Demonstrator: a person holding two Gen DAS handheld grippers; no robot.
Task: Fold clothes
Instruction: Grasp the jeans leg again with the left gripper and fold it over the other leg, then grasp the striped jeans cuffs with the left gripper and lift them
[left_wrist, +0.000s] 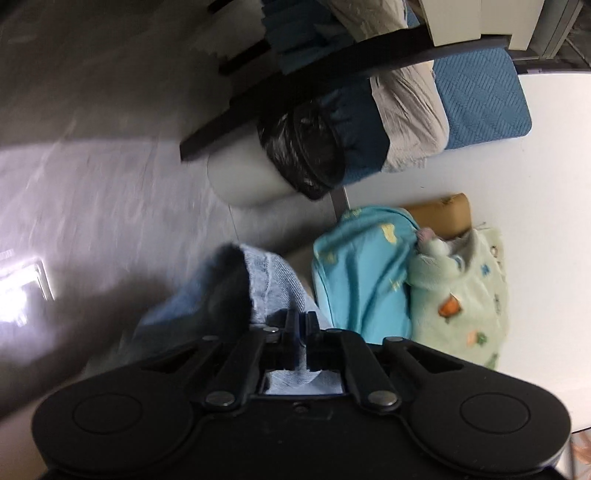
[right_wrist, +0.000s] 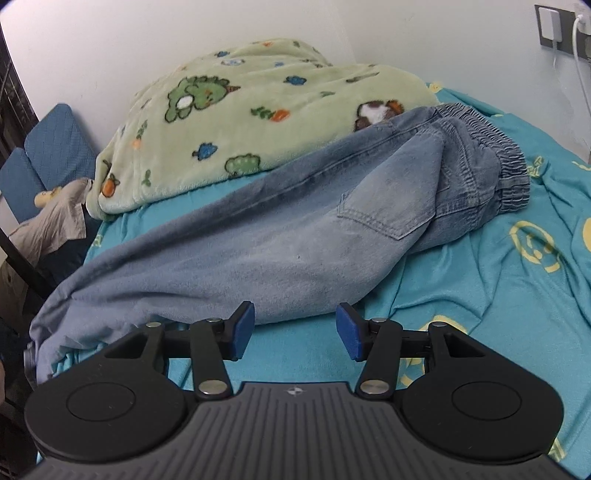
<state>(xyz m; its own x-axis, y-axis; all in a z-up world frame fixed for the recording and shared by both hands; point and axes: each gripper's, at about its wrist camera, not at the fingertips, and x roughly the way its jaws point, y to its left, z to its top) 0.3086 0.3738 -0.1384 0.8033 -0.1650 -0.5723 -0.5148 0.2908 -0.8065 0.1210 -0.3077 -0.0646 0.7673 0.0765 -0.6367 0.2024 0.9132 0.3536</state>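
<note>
Light blue jeans (right_wrist: 295, 229) lie on the turquoise bed sheet (right_wrist: 498, 295), waistband at the far right, legs running to the near left and off the bed's edge. My right gripper (right_wrist: 295, 332) is open and empty, just in front of the jeans' near edge. My left gripper (left_wrist: 304, 332) is shut on the jeans' leg end (left_wrist: 266, 280), which hangs in front of it beside the bed; the view is tilted and blurred.
A green fleece blanket with cartoon prints (right_wrist: 240, 122) is heaped at the back of the bed against the white wall. In the left wrist view a bin with a black liner (left_wrist: 295, 155), a dark table edge (left_wrist: 332, 74) and blue cushions (left_wrist: 480, 99) stand on the floor.
</note>
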